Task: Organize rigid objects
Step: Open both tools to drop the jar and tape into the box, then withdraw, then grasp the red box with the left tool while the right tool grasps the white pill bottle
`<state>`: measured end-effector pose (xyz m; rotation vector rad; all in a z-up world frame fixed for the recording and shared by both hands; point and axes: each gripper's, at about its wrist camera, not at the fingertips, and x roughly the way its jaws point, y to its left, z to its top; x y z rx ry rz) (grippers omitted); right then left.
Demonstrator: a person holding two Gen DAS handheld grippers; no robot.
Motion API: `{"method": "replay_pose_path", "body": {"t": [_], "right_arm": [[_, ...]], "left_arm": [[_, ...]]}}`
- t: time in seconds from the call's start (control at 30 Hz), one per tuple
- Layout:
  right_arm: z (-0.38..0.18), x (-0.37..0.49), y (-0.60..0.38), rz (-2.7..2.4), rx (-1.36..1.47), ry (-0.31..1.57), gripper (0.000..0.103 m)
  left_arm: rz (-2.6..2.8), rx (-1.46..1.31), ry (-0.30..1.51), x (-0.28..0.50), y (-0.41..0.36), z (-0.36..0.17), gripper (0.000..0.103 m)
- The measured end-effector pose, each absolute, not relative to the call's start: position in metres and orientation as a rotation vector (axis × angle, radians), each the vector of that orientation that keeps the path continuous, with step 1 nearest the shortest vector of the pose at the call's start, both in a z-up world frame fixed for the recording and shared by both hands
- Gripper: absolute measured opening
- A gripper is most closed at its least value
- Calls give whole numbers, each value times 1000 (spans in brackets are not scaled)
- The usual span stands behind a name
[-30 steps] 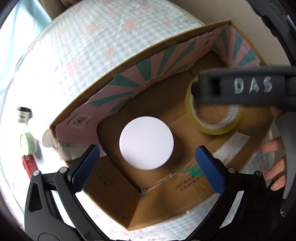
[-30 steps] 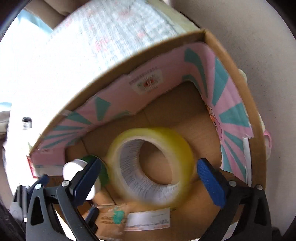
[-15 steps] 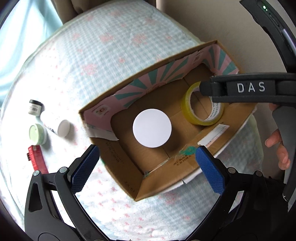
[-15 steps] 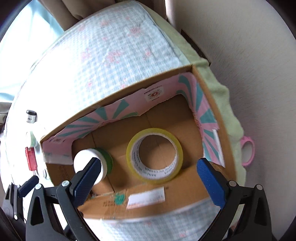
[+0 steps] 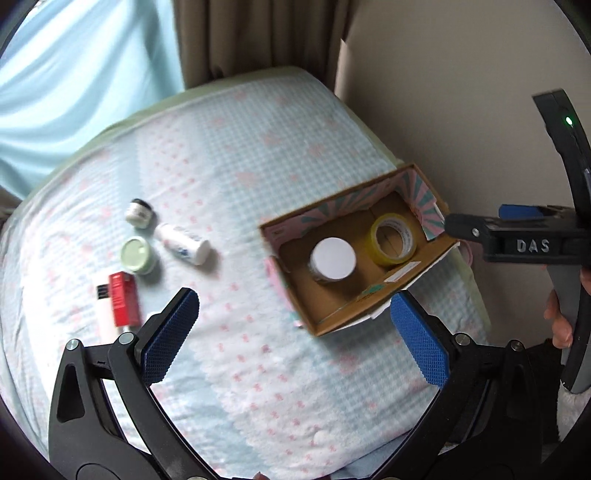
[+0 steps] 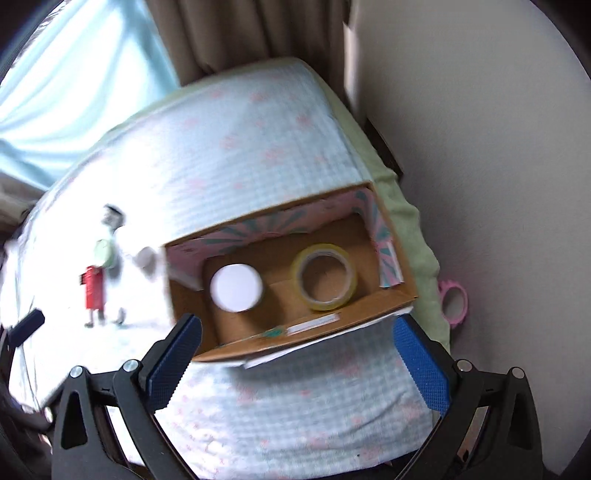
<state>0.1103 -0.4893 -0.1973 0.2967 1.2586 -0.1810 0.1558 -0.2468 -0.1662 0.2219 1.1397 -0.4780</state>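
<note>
An open cardboard box (image 5: 373,306) (image 6: 295,341) with pink and teal inner walls lies on the bed. It holds a white-lidded jar (image 5: 333,258) (image 6: 236,287) and a yellow tape roll (image 5: 393,240) (image 6: 324,277). To its left on the blanket lie a white bottle (image 5: 183,243), a green-lidded jar (image 5: 136,254), a small black-capped jar (image 5: 138,211), a red box (image 5: 123,303) (image 6: 94,288) and a white stick (image 5: 103,314). My left gripper (image 5: 295,336) is open and empty, high above the bed. My right gripper (image 6: 297,360) is open and empty above the box's near edge.
The bed is covered by a light blue checked blanket (image 5: 229,155). A beige wall (image 6: 498,147) runs along the right, curtains (image 5: 258,33) stand behind. A pink ring (image 6: 453,302) lies between bed and wall. The right gripper's body (image 5: 517,243) shows at the right of the left wrist view.
Both grippers have pulled up and back from the box, which now looks much smaller. The loose items to the left have come into view. The jar and tape stay in the box.
</note>
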Motion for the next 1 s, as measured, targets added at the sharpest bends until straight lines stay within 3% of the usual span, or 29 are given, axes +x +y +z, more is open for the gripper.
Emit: {"method": "replay_pose_path", "body": {"t": [0.2, 0.43, 1.0], "right_arm": [[-152, 91, -422, -138, 299, 1167, 103], [-131, 96, -331, -75, 265, 1104, 103], [-162, 193, -194, 112, 128, 1135, 103]], "left_arm": [[-396, 224, 1083, 138, -153, -131, 103], [-332, 208, 1072, 134, -48, -126, 103], [-279, 91, 1195, 223, 64, -201, 103]]}}
